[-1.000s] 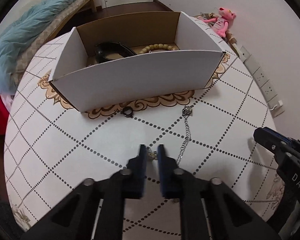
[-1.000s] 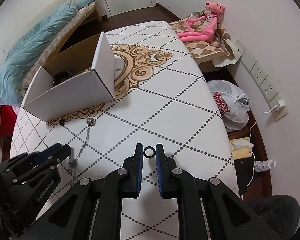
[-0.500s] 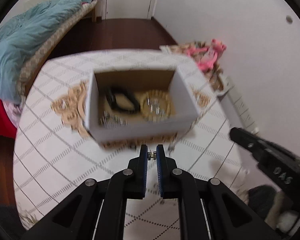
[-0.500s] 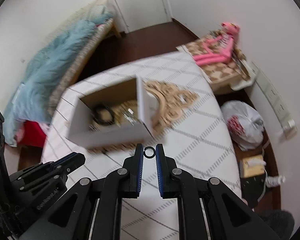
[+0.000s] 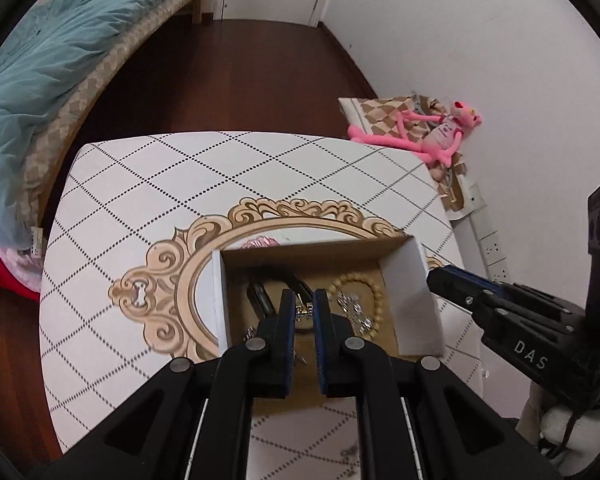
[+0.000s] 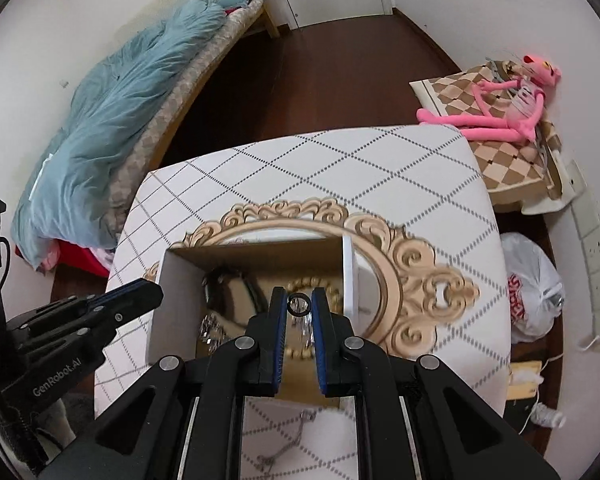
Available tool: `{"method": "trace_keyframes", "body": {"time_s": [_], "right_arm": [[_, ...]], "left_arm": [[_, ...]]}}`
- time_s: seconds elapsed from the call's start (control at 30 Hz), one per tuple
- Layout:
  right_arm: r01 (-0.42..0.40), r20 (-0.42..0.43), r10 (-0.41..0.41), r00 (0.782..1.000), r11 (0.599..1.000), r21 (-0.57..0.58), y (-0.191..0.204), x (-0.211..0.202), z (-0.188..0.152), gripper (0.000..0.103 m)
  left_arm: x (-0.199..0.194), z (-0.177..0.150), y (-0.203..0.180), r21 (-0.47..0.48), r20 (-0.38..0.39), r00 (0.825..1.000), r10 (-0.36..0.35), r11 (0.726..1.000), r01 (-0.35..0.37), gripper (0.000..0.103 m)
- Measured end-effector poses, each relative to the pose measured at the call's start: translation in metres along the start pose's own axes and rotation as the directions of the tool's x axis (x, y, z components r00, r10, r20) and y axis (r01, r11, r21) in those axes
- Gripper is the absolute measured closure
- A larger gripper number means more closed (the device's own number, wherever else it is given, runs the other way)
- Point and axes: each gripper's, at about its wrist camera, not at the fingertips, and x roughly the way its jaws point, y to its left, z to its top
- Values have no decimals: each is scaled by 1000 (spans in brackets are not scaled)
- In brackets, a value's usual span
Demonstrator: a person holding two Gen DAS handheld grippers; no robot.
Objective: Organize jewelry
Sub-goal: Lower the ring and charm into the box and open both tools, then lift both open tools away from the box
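Left wrist view: box (image 5: 414, 304) holds beaded bracelet (image 5: 374, 292), black bangle (image 5: 260, 296).

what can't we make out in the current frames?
- Left wrist: the small silver piece in the left tool is too small to identify.
- Left wrist: the tool's fingers cover the box floor's near part.
- Right wrist: box contents are blurred.
- Right wrist: the chain on the table is partly hidden behind the right tool.

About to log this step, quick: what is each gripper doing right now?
Left gripper: closed on a small silver earring.
Right gripper: closed on a dark ring.
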Motion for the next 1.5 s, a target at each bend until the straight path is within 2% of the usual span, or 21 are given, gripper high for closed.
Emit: {"method": "trace_keyframes", "body": {"time_s": [0.27, 0.33, 0.4, 0.43, 0.47, 0.53, 0.63, 0.7, 0.77, 0.8, 0.87, 0.93, 1.0, 1.1, 1.17, 1.5], "right_arm": [[27, -74, -28, 997, 1000, -6, -3, 24, 25, 89], [31, -73, -31, 997, 999, 6, -7, 24, 26, 83], [28, -66, -26, 997, 999, 18, -10, 22, 27, 71], [25, -57, -23, 998, 999, 23, -11, 19, 27, 65], [27, -50, -26, 998, 999, 23, -11, 17, 26, 64], [38, -36, -37, 999, 999, 16, -10, 13, 26, 64], [68, -13, -68, 998, 998, 5, -9, 4, 23, 63], [96, -1, -96, 995, 995, -5, -8, 0, 21, 50], [145, 10, -144, 989, 989, -20, -6, -4, 16, 34], [164, 12, -164, 986, 986, -27, -5, -5, 14, 31], [215, 12, -215, 977, 976, -42, -3, -6, 6, 16], [255, 1, -255, 967, 965, -61, -2, -4, -3, 7], [280, -12, -282, 959, 957, -79, 0, -1, -13, 6], [301, -15, -304, 952, 948, -98, 5, 2, -27, 6], [303, -14, -306, 952, 947, -103, 8, 2, -35, 1], [294, 20, -293, 956, 952, -89, 22, -19, -48, 1]], "left_arm": [[20, 19, 10, -57, -81, 997, 8, 998, -12, 94], [19, 22, 12, -72, -83, 996, 27, 997, -33, 94], [16, 24, 13, -73, -73, 996, 54, 996, -59, 87], [14, 24, 14, -70, -65, 995, 72, 995, -76, 75], [11, 24, 14, -65, -56, 994, 96, 993, -99, 53], [5, 23, 17, -67, -27, 990, 140, 988, -141, 35], [-2, 18, 22, -71, -11, 985, 175, 982, -175, 35], [-5, 14, 24, -65, -4, 980, 197, 978, -197, 35], [-9, 6, 23, -56, 13, 974, 225, 973, -224, 34], [-10, 3, 22, -53, 21, 972, 235, 971, -234, 31], [-12, -4, 21, -45, 32, 965, 259, 965, -257, 11], [-13, -12, 19, -38, 44, 961, 274, 961, -273, 9], [-12, -21, 18, -35, 40, 952, 304, 952, -303, 1], [-11, -31, 18, -31, 38, 944, 327, 945, -326, 0], [-11, -37, 19, -34, 33, 943, 331, 943, -330, 0], [-33, -53, 14, -50, 64, 938, 340, 940, -338, 0]]}}
